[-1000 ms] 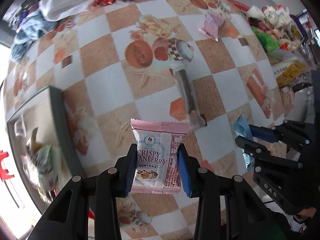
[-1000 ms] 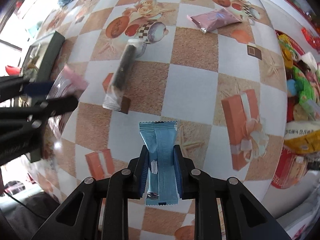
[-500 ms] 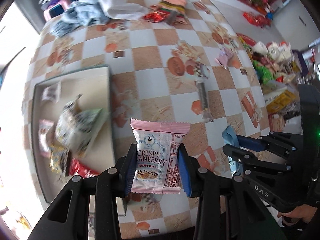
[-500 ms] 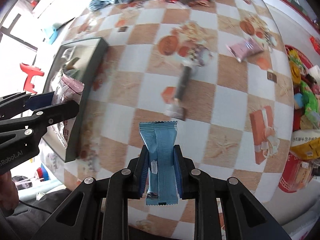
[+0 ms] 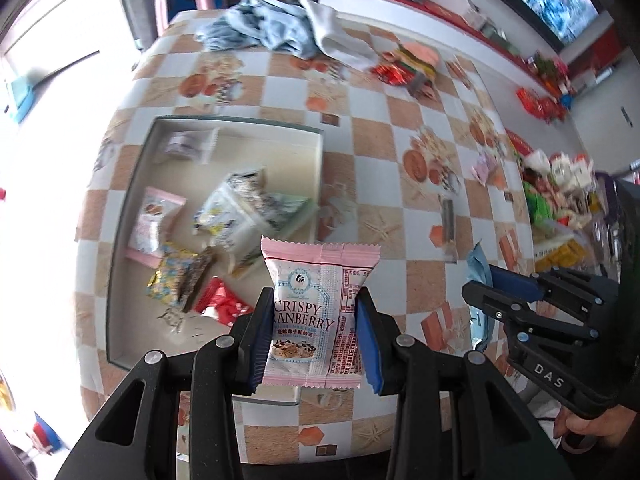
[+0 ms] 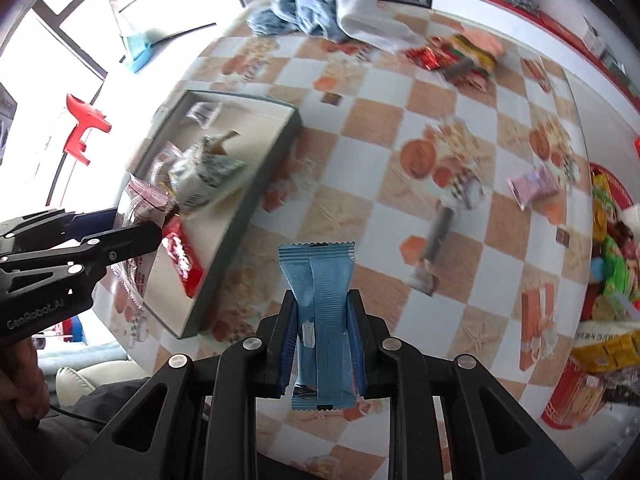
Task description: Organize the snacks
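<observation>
Left gripper [image 5: 316, 332] is clamping a pink cranberry packet [image 5: 318, 312] directly above the tray [image 5: 120, 264] (nearer arm); right gripper [image 6: 323, 344] is pinching an upright blue wafer packet [image 6: 322, 320], tray lying leftward.

Your left gripper [image 5: 316, 334] is matt black plastic with blue pads, pinching a glossy pink-and-white film packet [image 5: 318, 312]. Your right gripper [image 6: 323, 354] clamps a finely ribbed, matt blue foil wrapper [image 6: 320, 304]. The table [image 6: 360, 184] wears a smooth, slightly shiny printed covering. At its far edge lies soft crumpled cloth [image 5: 260, 32]. The tray [image 5: 316, 152] looks like matt card.
</observation>
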Tool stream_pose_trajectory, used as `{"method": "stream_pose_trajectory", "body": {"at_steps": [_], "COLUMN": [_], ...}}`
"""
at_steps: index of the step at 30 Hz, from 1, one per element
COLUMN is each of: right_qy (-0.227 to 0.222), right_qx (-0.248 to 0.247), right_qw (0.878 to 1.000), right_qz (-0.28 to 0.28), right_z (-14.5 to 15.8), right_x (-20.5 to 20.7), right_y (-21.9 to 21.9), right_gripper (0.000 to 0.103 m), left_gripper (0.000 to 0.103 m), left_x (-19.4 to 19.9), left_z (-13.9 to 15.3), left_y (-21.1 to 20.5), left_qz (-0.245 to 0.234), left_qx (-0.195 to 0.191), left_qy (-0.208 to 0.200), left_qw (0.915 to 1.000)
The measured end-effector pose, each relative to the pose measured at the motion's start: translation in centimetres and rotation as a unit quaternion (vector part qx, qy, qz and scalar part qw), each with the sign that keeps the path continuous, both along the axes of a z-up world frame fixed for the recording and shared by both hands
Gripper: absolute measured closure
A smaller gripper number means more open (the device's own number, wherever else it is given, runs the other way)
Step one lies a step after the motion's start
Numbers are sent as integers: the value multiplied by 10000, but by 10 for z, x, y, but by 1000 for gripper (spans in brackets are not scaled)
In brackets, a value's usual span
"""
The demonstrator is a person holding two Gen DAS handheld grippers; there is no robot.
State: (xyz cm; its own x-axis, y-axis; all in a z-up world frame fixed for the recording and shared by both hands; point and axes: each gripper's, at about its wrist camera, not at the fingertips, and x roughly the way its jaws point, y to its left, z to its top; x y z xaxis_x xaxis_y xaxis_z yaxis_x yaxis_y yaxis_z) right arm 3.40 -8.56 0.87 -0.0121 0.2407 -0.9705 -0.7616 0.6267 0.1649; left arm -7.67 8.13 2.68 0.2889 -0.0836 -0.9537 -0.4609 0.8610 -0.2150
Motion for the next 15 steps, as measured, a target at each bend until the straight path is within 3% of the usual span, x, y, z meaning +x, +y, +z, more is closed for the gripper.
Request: {"method": "stream_pose_trajectory", "body": {"at_steps": [15], "right_qy": [-41], "right_qx": [112], "right_qw": [9994], "right_qz": [323], "right_z": [11], "right_x": [-26], "right_y": [36], "right_gripper": [78], "left_gripper": [61], "left_x": [-37], "left_z": [-5], "left_y": [39], "left_qz": [477], "left_qx": [14], "left_qy": [60], "left_qw": [9988]}}
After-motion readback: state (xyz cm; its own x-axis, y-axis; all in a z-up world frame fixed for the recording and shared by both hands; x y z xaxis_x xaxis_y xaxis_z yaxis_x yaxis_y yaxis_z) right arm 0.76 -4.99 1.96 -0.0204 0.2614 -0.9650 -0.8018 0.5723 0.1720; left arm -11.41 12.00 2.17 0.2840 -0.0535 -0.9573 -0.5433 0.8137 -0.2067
